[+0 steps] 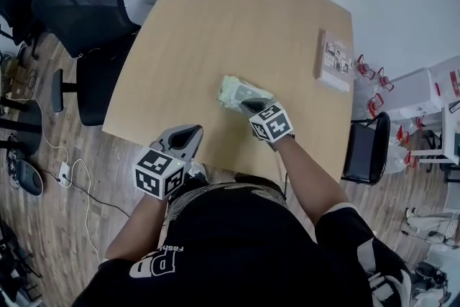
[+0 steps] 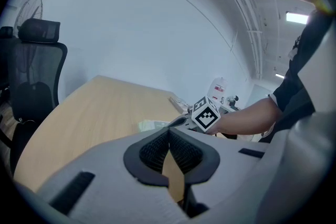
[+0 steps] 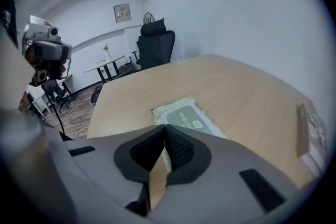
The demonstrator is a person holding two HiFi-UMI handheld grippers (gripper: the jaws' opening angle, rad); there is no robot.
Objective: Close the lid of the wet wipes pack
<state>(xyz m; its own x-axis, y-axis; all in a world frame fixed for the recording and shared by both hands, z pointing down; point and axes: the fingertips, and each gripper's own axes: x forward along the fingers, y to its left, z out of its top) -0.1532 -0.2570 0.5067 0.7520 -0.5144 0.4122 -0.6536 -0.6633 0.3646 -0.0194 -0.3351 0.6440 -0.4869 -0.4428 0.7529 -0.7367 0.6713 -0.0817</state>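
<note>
On counter (image 1: 215,25), near middle: pack (image 1: 241,92) lies flat, lid (image 3: 190,115) side up. R gripper (image 1: 246,106) over its near end, jaws together, nothing held (prob. used as blunt tip to press lid). L gripper (image 1: 192,131) at near edge, jaws together, empty, parked clear.

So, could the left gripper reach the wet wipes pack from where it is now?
Probably yes. Only bare table lies between the left gripper and the wet wipes pack, though the right gripper sits at the pack's near end and would crowd that side.
</note>
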